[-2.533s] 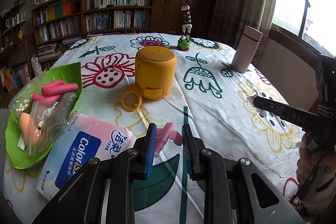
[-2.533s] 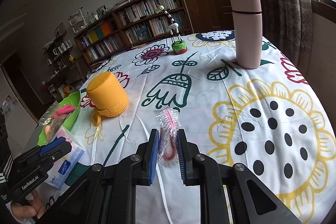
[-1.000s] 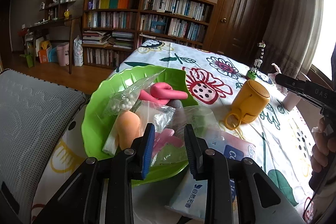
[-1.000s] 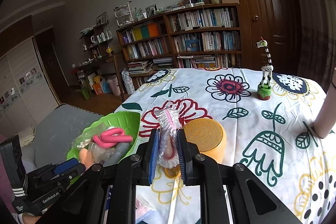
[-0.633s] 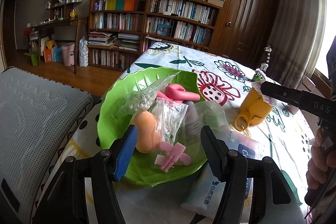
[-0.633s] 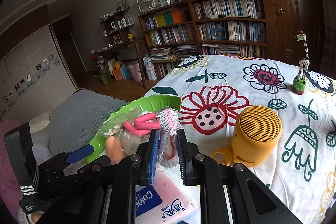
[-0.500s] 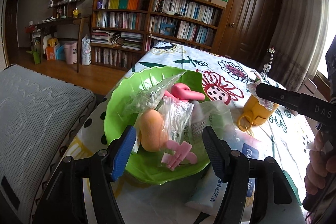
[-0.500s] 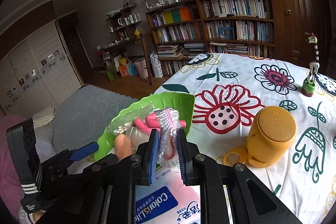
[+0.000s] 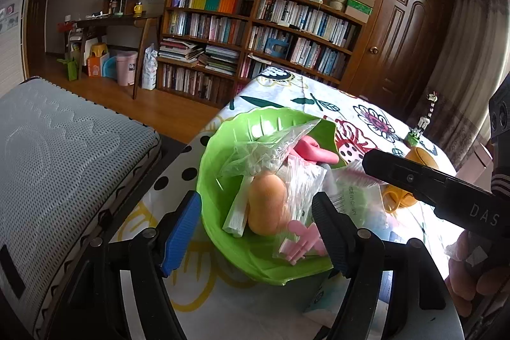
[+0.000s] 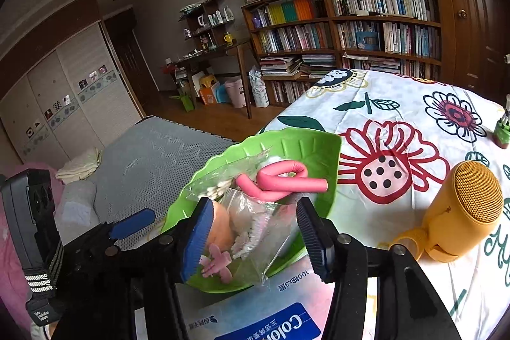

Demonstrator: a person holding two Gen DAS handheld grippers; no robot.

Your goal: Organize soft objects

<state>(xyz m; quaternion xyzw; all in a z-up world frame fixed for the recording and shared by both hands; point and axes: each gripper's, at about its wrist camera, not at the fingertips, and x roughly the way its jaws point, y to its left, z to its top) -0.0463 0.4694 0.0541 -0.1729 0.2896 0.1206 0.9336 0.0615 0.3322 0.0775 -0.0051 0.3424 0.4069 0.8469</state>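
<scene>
Bedding, a grey mattress (image 9: 57,155), fills the far left of both views, beside the tabletop (image 10: 398,104) with its flowered cloth. Next comes the left gripper (image 9: 256,228), its jaws spread wide and holding nothing, hanging over the near rim of the green leaf-shaped bowl (image 9: 220,148) at the tabletop's edge. Inside the bowl lie the soft things: a clear bag of small white pieces (image 9: 267,148), an orange sponge (image 9: 266,206), a pink foam roller (image 10: 283,177) bent into a loop toward the far side, a small pink cut-out piece (image 9: 302,241) near the front rim, and a crinkled clear bag with pink and white contents (image 10: 258,228) lying on top of the pile. The right gripper (image 10: 255,239) hangs just above that bag with its jaws also wide apart and gripping nothing; the bag sits between them in the right wrist view, but whether either touches it cannot be told. Below the bowl, a pack of tissues (image 10: 255,317) with a blue label lies touching the bowl's near rim. Farther right stands a yellow speaker (image 10: 462,212) with a loop handle, well apart from the bowl, and at the right edge of the left wrist view a person's hand (image 9: 471,273) grips the handle of the right gripper.
</scene>
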